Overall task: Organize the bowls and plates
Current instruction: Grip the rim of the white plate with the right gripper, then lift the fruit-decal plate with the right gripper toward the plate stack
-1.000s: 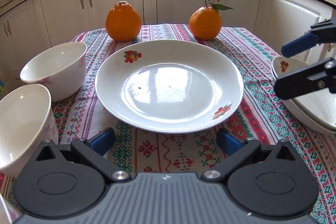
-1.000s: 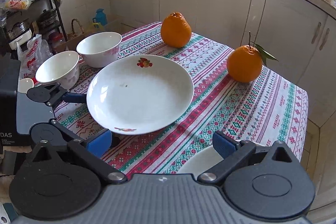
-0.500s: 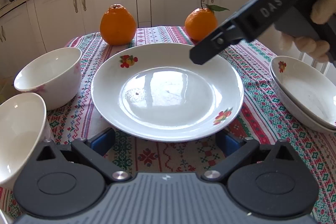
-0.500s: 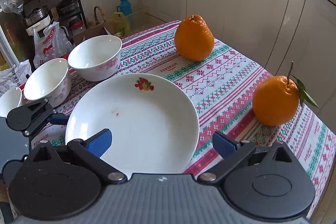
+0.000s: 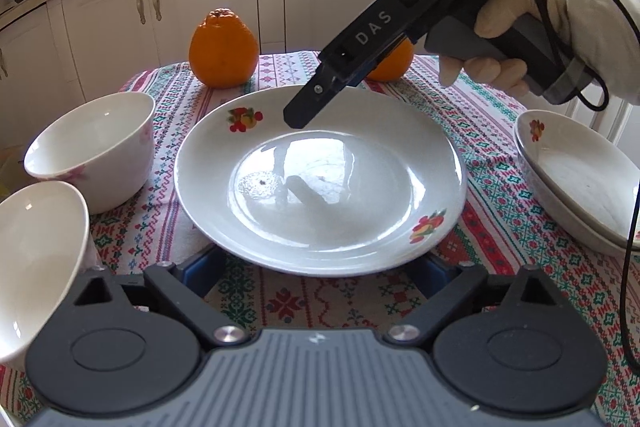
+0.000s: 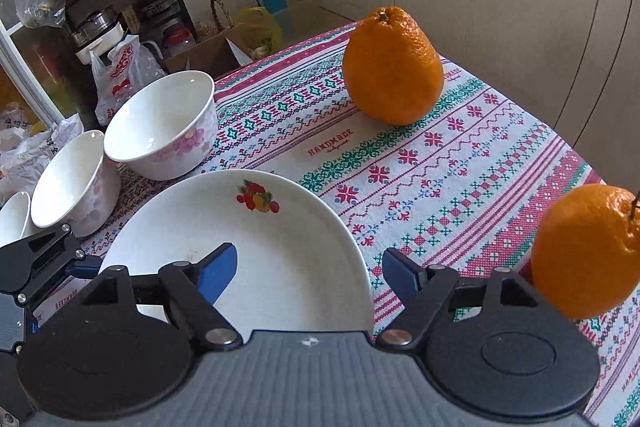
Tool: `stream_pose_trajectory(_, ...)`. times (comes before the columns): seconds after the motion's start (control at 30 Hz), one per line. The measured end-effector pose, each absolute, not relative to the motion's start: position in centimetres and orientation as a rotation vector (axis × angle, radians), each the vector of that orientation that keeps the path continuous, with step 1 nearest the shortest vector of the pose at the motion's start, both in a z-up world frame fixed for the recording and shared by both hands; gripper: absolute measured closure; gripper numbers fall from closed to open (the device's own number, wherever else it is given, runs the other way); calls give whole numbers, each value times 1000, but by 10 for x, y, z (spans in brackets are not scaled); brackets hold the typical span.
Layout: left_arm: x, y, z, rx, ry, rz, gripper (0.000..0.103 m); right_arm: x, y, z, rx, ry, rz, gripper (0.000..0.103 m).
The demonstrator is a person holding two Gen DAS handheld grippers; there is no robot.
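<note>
A: Going left to right, what is sitting where?

B: Two bowls (image 5: 92,147) are standing at the left, the big plate (image 5: 320,183) is lying mid-surface (image 5: 280,303), and a plate stack (image 5: 580,183) is waiting at the right. The left gripper (image 5: 320,267) is spread wide, straddling the plate's near rim.

A: What has just changed?

B: The right gripper (image 6: 308,271) has swung across from the stack and is hovering, fingers spread, over the plate's far rim. I judge it is getting ready to carry this plate to the stack.
</note>
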State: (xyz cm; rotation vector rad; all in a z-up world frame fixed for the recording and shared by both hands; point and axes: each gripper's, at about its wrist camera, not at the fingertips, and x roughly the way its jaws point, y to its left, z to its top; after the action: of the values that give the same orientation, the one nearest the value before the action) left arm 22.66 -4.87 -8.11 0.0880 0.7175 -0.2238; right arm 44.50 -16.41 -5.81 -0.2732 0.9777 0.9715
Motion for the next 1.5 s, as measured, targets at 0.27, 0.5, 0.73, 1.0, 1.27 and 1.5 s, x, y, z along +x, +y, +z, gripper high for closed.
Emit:
stream_pose_trajectory(0.27,228,-48,-81,92,717,-230,8,454,-161,-65,-218,1011,1038,26)
stream_pose_trajectory(0.5,227,-49,-81,106,712,-246,9,455,-165,-64,-190,1025,1052,26)
stream_pose_trajectory(0.73,226,-46,-80,117,720,-252,9,449,-166,-61,-204,1032,1043,26)
stream_pose_trajectory(1.0,218,-45,-72,141,719,-265,9,436,-171,-51,-194,1027,1042,26)
stream_pose_trajectory(1.27,201,-46,-57,162,720,-298,9,413,-181,-37,-174,1014,1035,25)
stream_pose_trajectory(1.5,182,-51,-43,183,714,-334,9,388,-194,-22,-165,996,1016,25)
